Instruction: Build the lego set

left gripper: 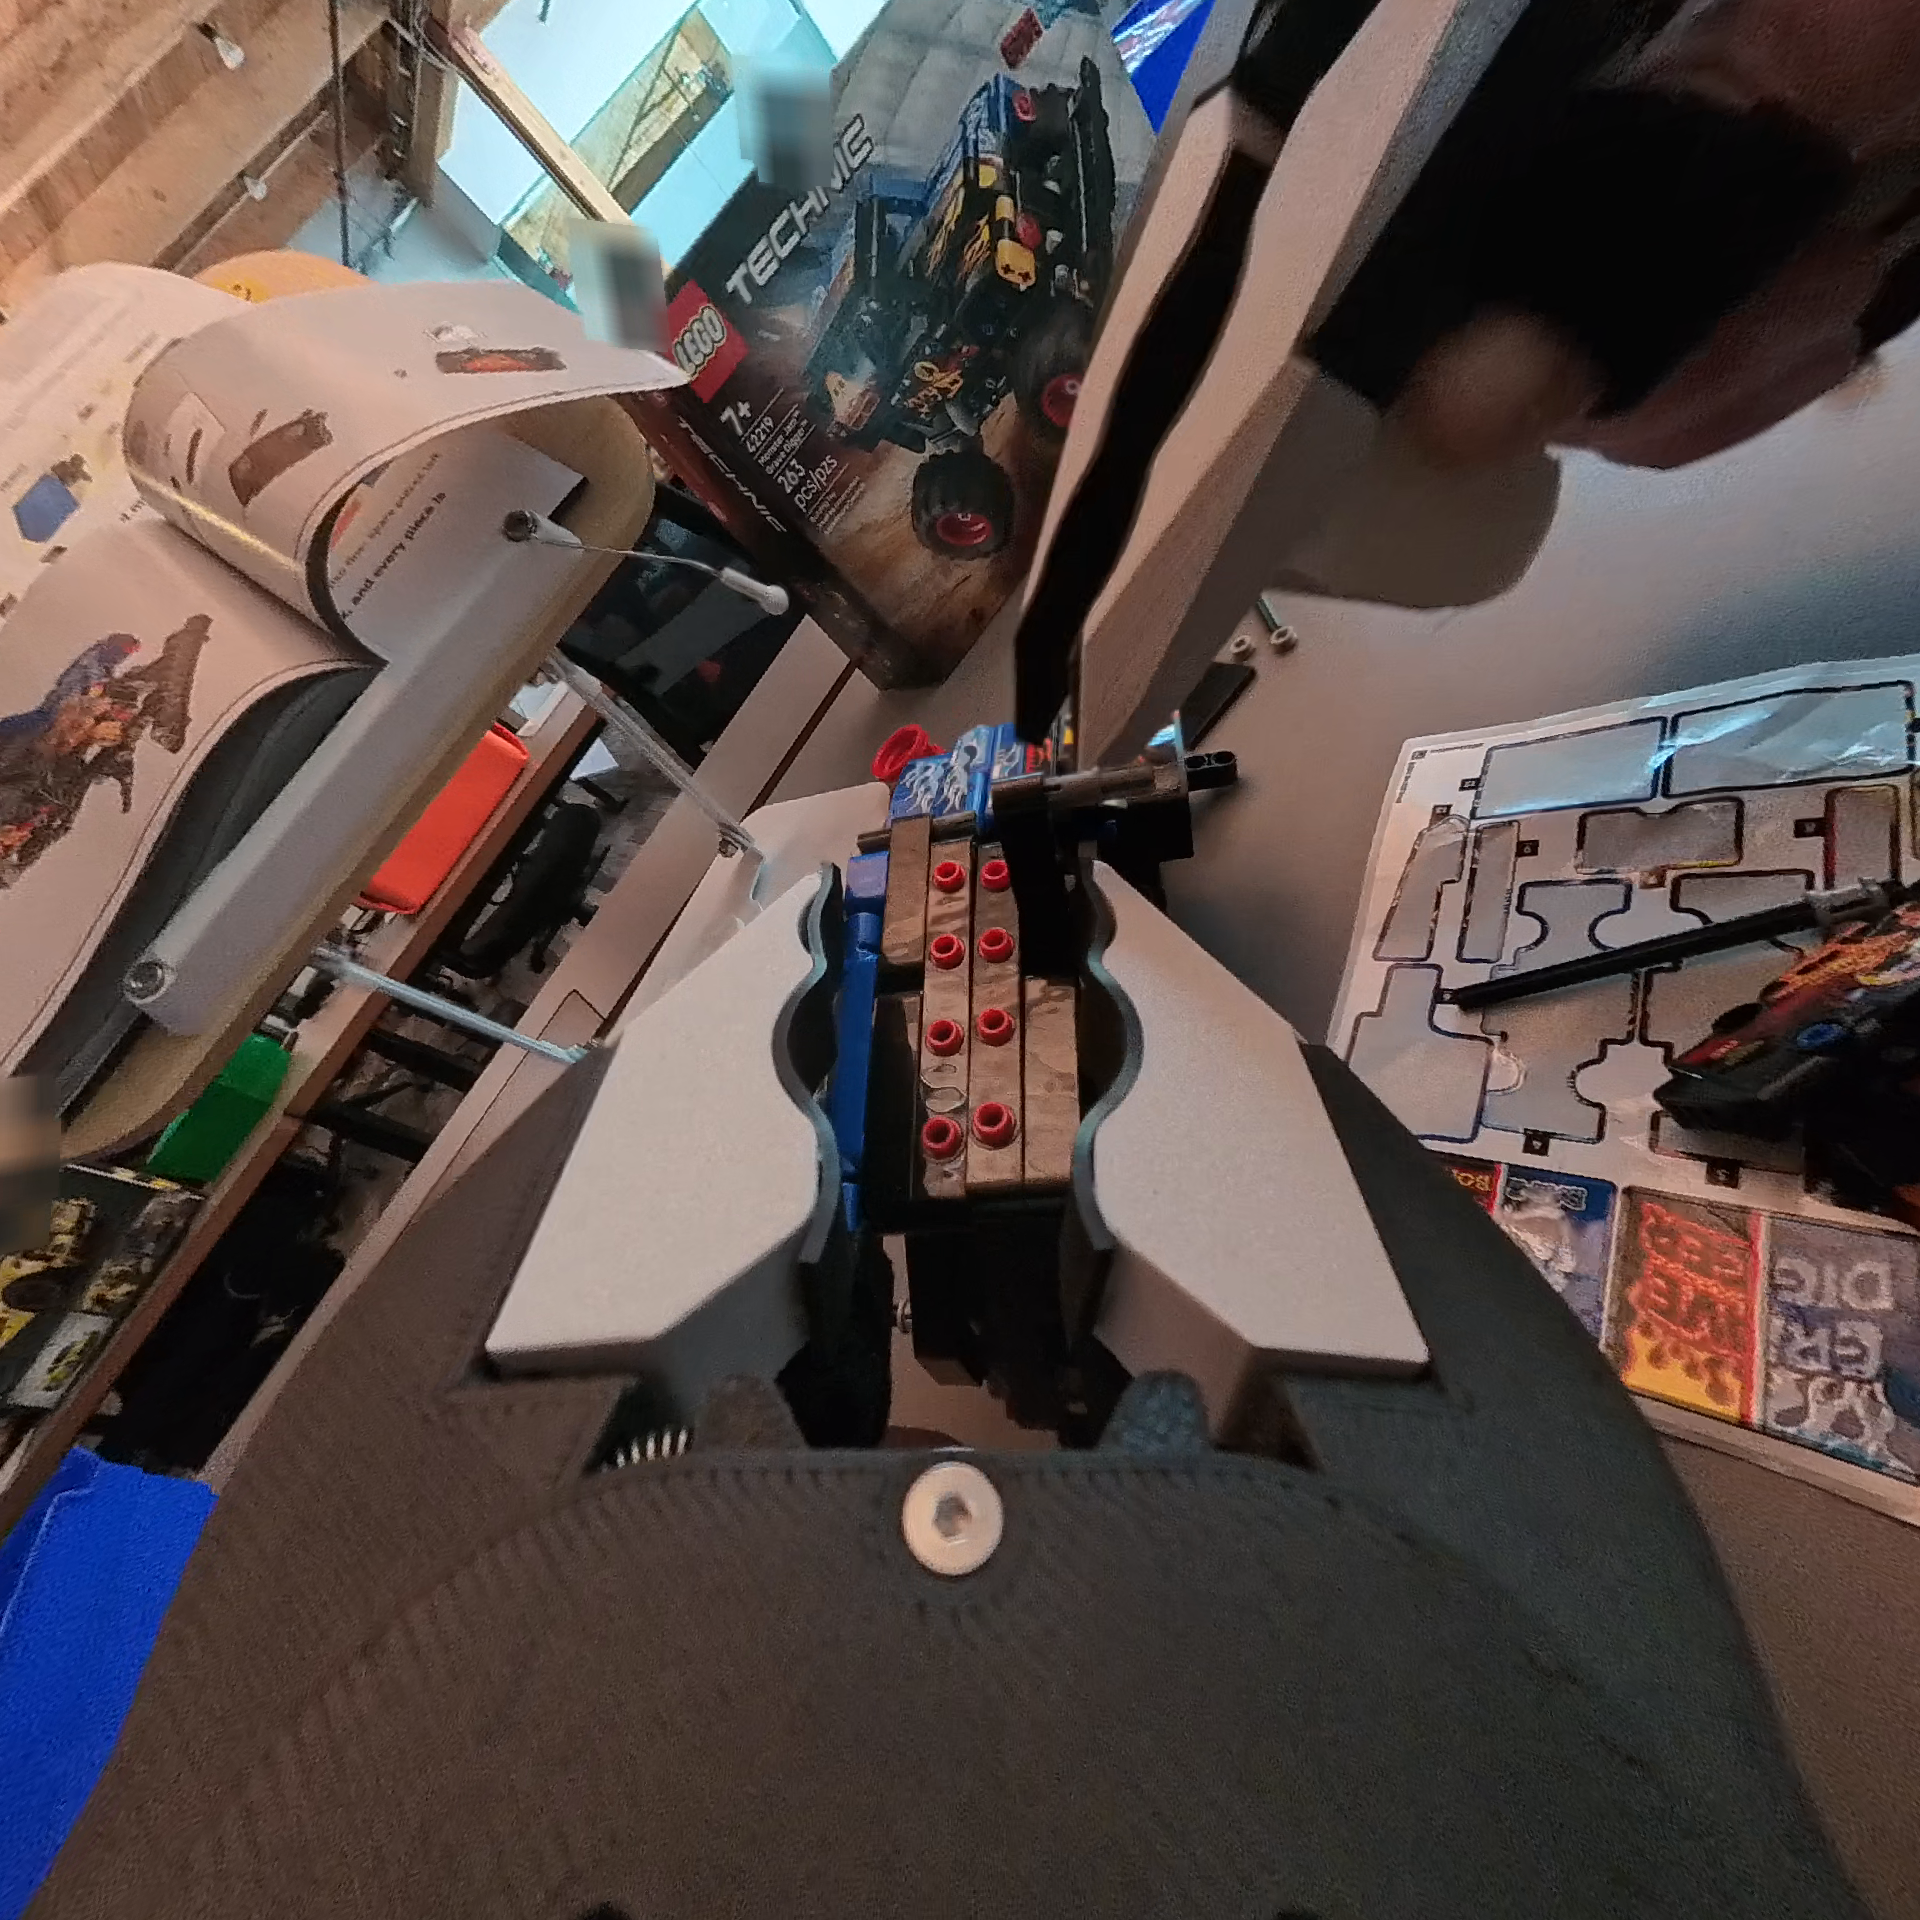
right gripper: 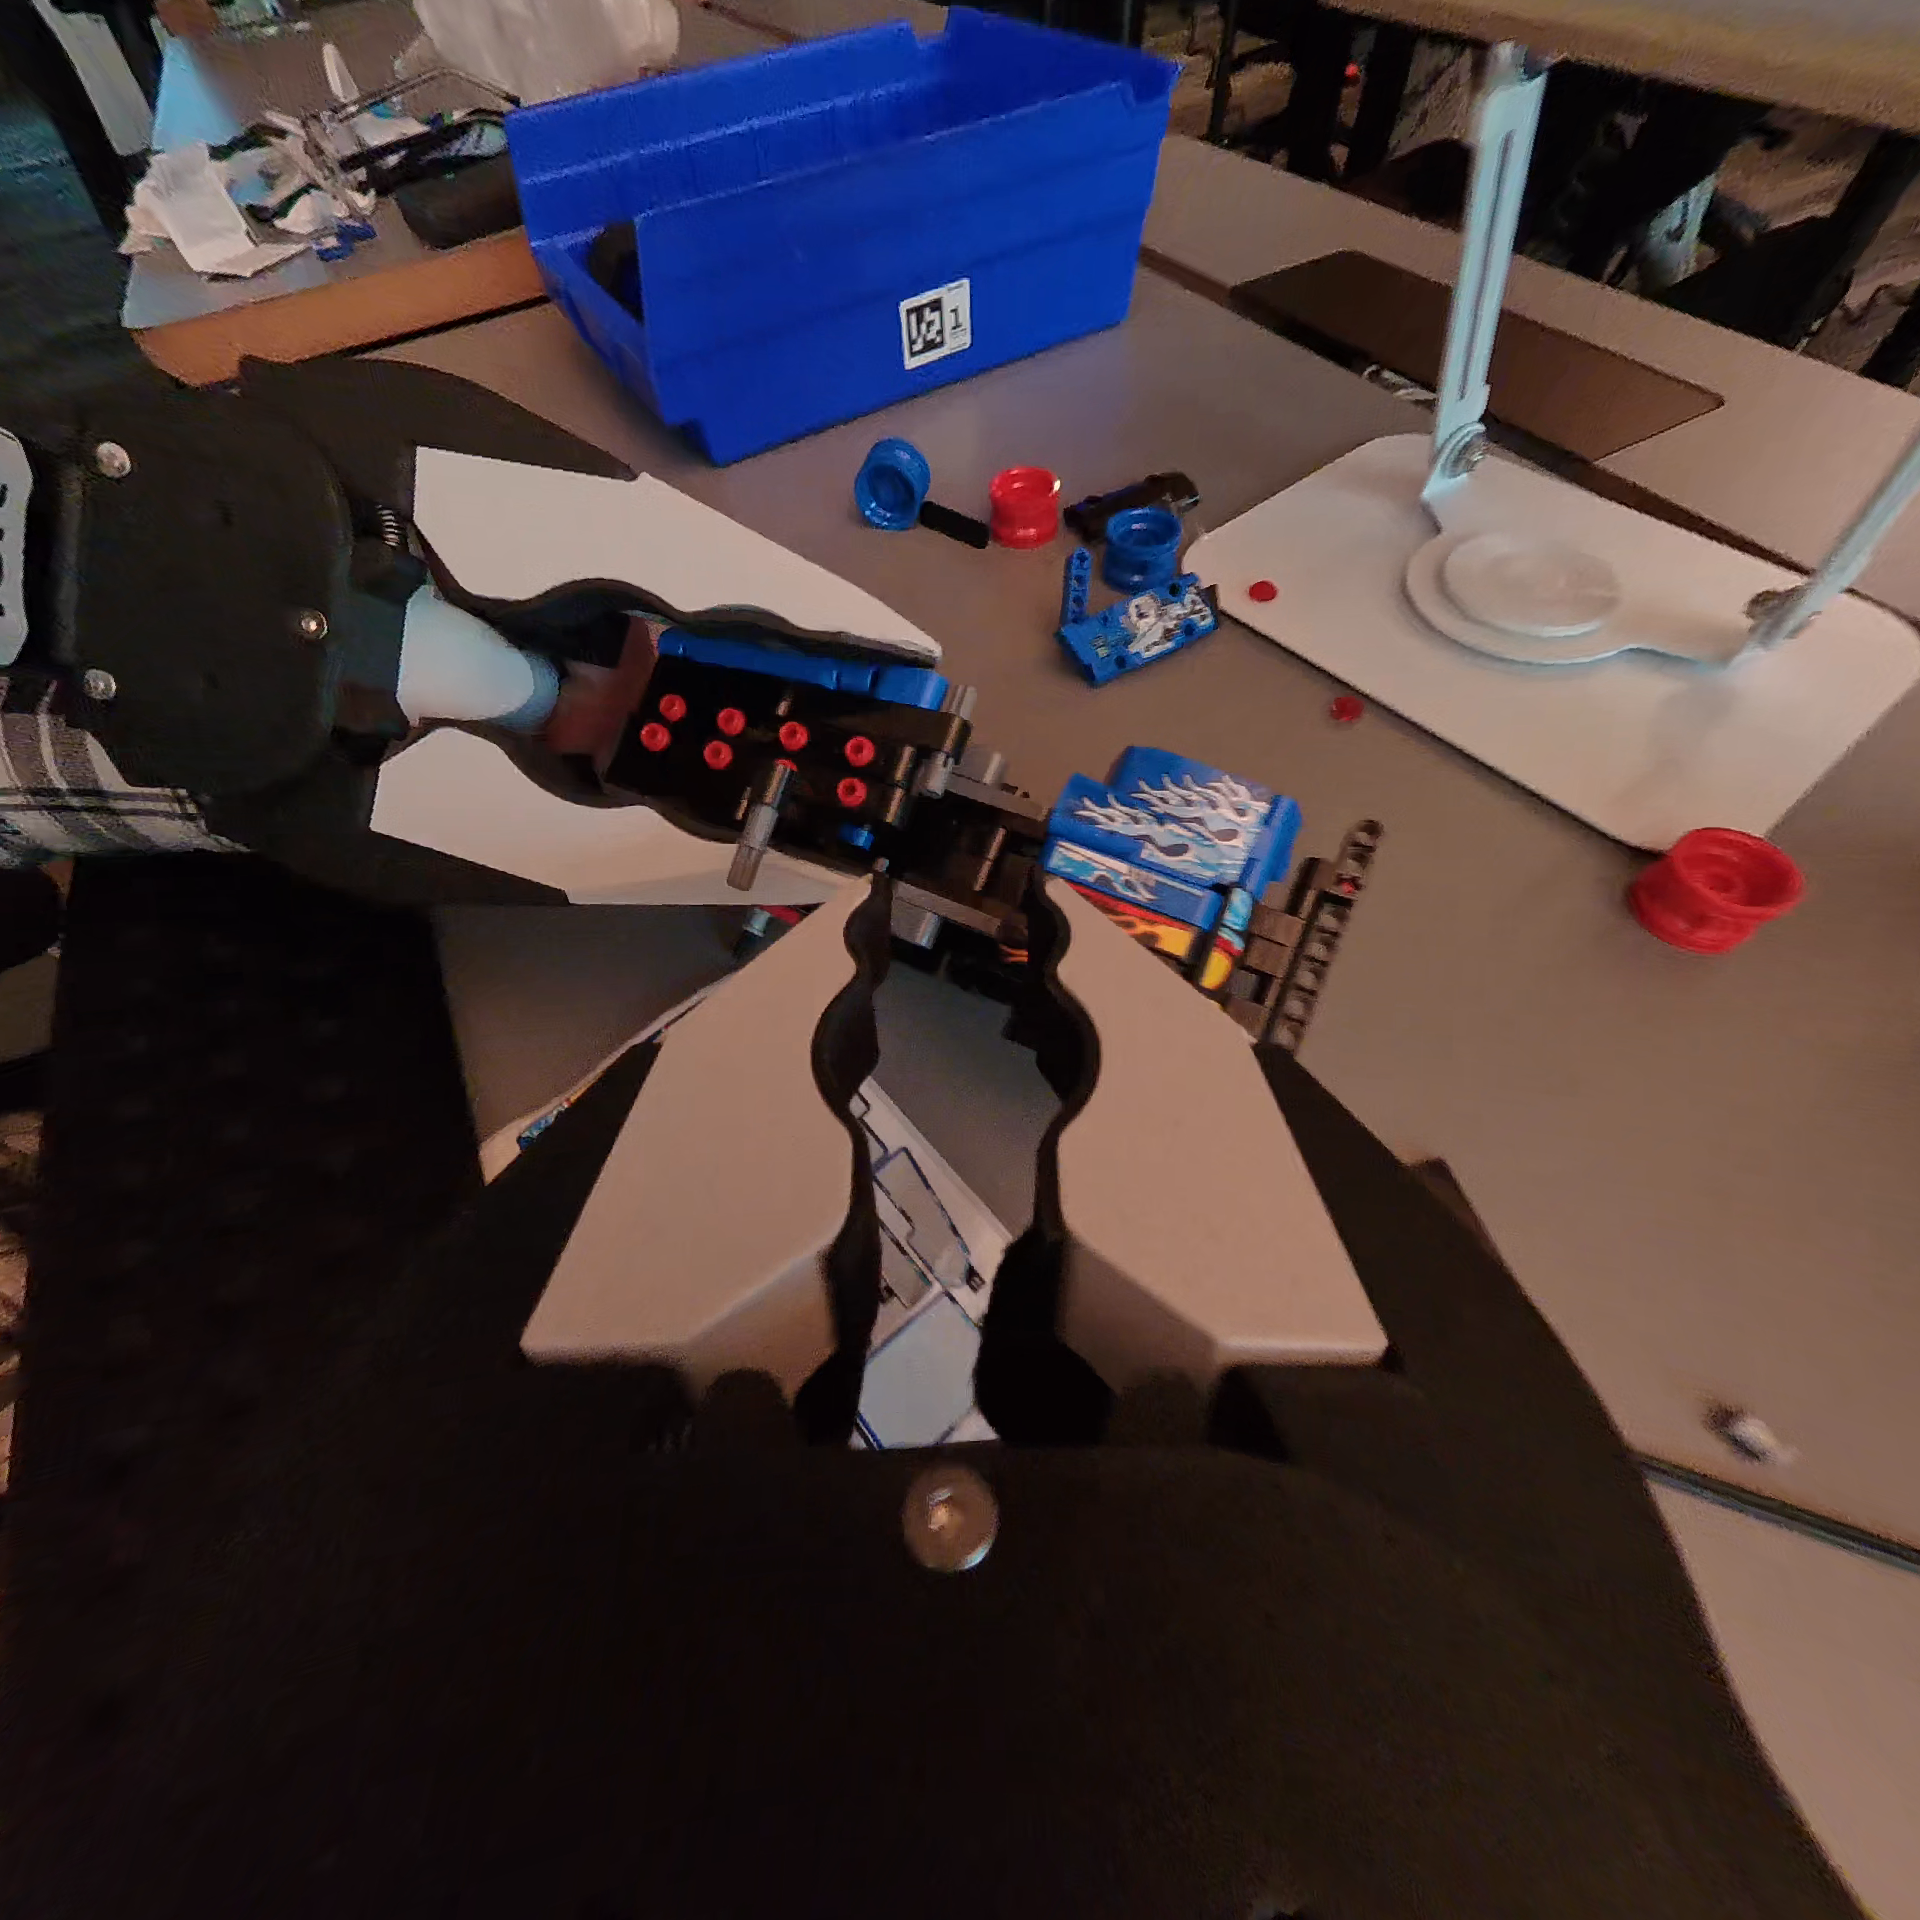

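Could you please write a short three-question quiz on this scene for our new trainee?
1. True or false: the left gripper is shut on the lego model.
2. Which loose wheel hub lies nearest the white stand base? A) the red hub B) a blue hub C) a yellow hub
3. Fill in: the right gripper has its tips at the model and its fingers are ____.

Key
1. True: its fingers clamp the studded black and blue block from both sides.
2. A: it sits just off the base's near corner.
3. Apart: a gap shows between them, and they grip nothing.
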The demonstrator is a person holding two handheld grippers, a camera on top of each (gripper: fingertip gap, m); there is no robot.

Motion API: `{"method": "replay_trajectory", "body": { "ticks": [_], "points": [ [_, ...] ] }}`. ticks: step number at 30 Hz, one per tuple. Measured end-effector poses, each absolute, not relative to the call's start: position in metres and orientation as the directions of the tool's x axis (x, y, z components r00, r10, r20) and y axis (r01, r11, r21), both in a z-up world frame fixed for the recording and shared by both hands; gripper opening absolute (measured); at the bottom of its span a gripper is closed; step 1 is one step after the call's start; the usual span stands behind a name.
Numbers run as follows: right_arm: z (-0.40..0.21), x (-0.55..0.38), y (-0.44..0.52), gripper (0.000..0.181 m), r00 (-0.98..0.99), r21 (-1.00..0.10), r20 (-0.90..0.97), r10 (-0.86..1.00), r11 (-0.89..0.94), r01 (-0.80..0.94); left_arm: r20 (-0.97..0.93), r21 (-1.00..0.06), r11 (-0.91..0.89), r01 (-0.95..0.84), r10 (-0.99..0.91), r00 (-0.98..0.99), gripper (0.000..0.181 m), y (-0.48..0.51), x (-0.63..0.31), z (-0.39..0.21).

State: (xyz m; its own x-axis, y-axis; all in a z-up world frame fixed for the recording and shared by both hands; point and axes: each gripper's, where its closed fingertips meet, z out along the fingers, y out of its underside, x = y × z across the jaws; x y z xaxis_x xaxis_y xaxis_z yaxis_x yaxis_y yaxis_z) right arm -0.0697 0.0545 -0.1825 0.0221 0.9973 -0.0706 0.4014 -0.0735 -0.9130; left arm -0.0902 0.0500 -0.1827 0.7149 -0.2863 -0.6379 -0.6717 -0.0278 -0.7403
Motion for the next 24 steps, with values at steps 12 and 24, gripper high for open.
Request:
{"method": "replay_trajectory", "body": {
  "ticks": [12,24],
  "points": [
    [-0.137,0.088,0.13,0.024,0.185,-0.833,0.055,0.981,-0.057,0.551,-0.509,-0.789,-0.136,-0.6,-0.404,0.761,0.042,0.058,-0.103,-0.188],
    [-0.246,0.123,0.138,0.026,0.168,-0.638,-0.025,0.986,-0.145,0.757,-0.343,-0.791,-0.235,-0.565,-0.594,0.728,0.043,0.063,-0.115,-0.197]
  ]
}}
